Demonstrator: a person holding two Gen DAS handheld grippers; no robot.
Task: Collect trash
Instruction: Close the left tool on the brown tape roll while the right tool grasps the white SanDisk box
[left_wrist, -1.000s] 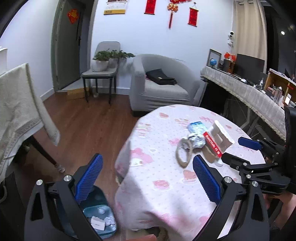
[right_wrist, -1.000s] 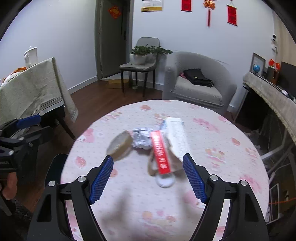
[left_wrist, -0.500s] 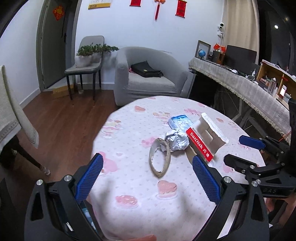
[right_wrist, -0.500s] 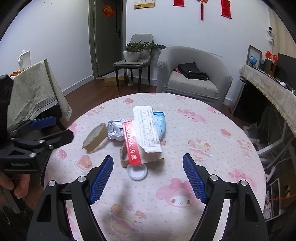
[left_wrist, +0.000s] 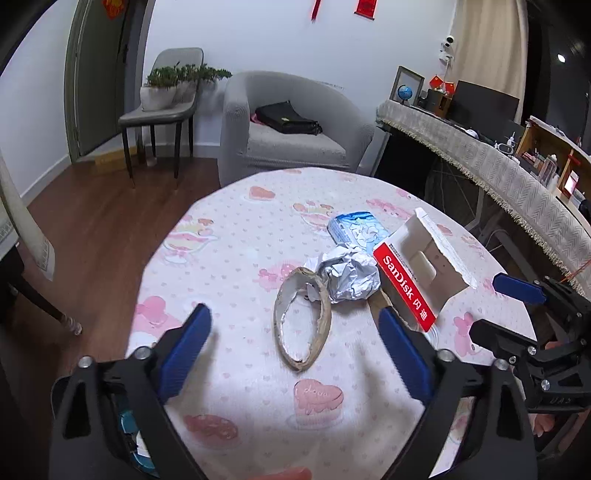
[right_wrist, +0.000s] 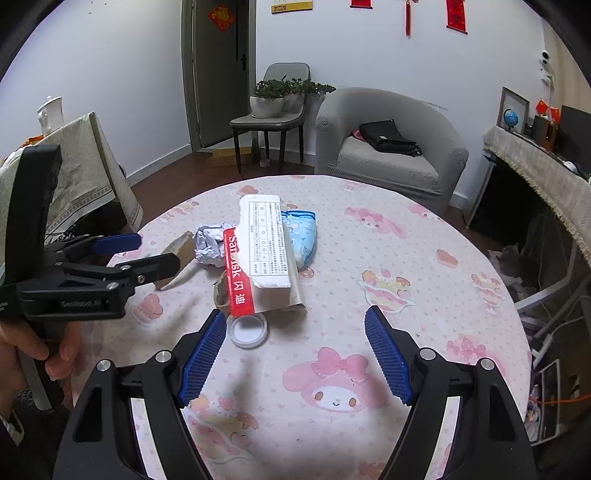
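A heap of trash lies on the round pink tablecloth (left_wrist: 236, 369). It holds a squashed cardboard ring (left_wrist: 286, 314), a ball of crumpled foil (left_wrist: 351, 277), a blue packet (left_wrist: 358, 230) and a torn white and red SanDisk box (left_wrist: 421, 273). A white lid (right_wrist: 248, 330) rests just in front of the box (right_wrist: 266, 251). My left gripper (left_wrist: 294, 315) hovers low over the ring. Its jaws are closing, with the ring lying between them and the pads not touching it. My right gripper (right_wrist: 295, 317) stands open above the cloth, just short of the lid and the box.
A teal bin (left_wrist: 127, 424) peeks out below the table edge behind my left finger. A grey armchair (right_wrist: 388, 147), a chair with potted plants (right_wrist: 273, 110), a cloth-draped table (right_wrist: 74, 177) and a long sideboard (left_wrist: 480, 162) ring the table. A hand (right_wrist: 22, 350) holds the left gripper (right_wrist: 159, 251).
My left gripper came in from beside the table, over the bin, to hover over the cardboard ring, and its jaws narrowed a little. My right gripper drew closer to the box and lid.
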